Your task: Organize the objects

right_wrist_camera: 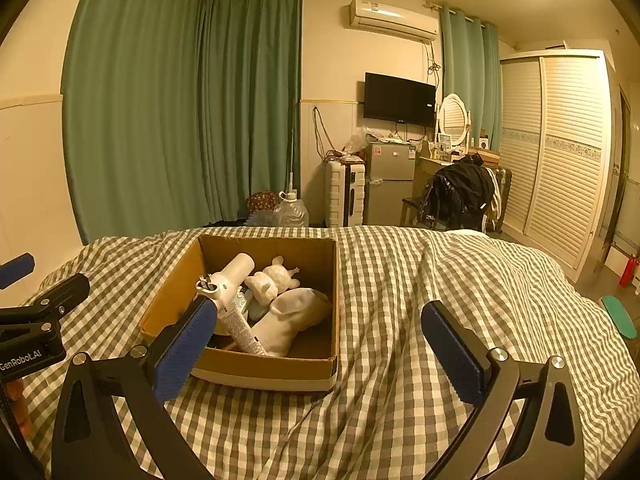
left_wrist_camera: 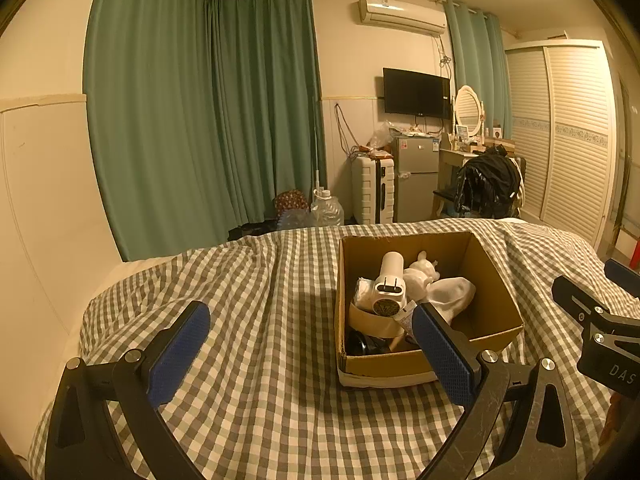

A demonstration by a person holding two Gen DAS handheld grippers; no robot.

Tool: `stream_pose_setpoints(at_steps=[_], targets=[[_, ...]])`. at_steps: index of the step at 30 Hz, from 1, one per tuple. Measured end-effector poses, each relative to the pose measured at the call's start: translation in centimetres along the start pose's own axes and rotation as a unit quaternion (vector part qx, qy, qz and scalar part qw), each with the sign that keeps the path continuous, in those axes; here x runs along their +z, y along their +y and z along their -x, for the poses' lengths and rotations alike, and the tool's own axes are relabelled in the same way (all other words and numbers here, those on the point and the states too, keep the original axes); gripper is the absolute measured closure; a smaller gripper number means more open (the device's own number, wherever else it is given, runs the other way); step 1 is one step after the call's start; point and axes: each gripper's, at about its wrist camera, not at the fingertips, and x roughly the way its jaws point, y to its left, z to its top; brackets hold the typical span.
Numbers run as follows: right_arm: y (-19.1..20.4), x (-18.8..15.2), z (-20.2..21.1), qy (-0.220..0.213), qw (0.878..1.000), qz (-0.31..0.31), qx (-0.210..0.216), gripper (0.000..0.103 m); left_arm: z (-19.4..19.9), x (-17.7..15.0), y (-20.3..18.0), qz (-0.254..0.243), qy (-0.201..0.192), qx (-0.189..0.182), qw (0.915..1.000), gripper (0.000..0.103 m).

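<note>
You are holding the left gripper (left_wrist_camera: 308,344) and the right gripper (right_wrist_camera: 320,340) spread wide, both gripping nothing, low in each frame over the checked bedspread (left_wrist_camera: 256,280). The cardboard box (left_wrist_camera: 496,300) is sitting right of centre in the left view, holding a white charger (left_wrist_camera: 390,284), a sock (right_wrist_camera: 292,316), a tube (right_wrist_camera: 240,328) and a white figurine (right_wrist_camera: 274,278).

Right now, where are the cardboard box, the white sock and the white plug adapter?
cardboard box (right_wrist_camera: 324,362): right wrist view, near wall's top edge.
white sock (right_wrist_camera: 288,316): right wrist view, middle of the fabric.
white plug adapter (left_wrist_camera: 387,286): left wrist view, face carrying the prongs.
</note>
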Motion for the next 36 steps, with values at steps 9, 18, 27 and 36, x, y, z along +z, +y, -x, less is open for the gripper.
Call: stream_pose_setpoints(at_steps=[9, 18, 27, 36], targets=[[-0.04, 0.00, 0.02, 0.000, 1.000, 0.000, 0.000, 0.000, -0.02, -0.16, -0.18, -0.001, 0.001, 0.002, 1.0000, 0.000], [0.00, -0.09, -0.10, 0.002, 1.000, -0.001, 0.000, 0.000, -0.01, -0.23, -0.16, 0.004, 0.005, -0.001, 1.0000, 0.000], [0.12, -0.21, -0.19, 0.004, 1.000, 0.000, -0.001, 0.000, 0.22, -0.24, -0.52, 0.002, 0.003, 0.001, 1.0000, 0.000], [0.33, -0.34, -0.43, 0.009, 1.000, 0.000, -0.002, 0.000, 0.13, -0.31, -0.59, 0.001, 0.004, 0.000, 1.0000, 0.000]])
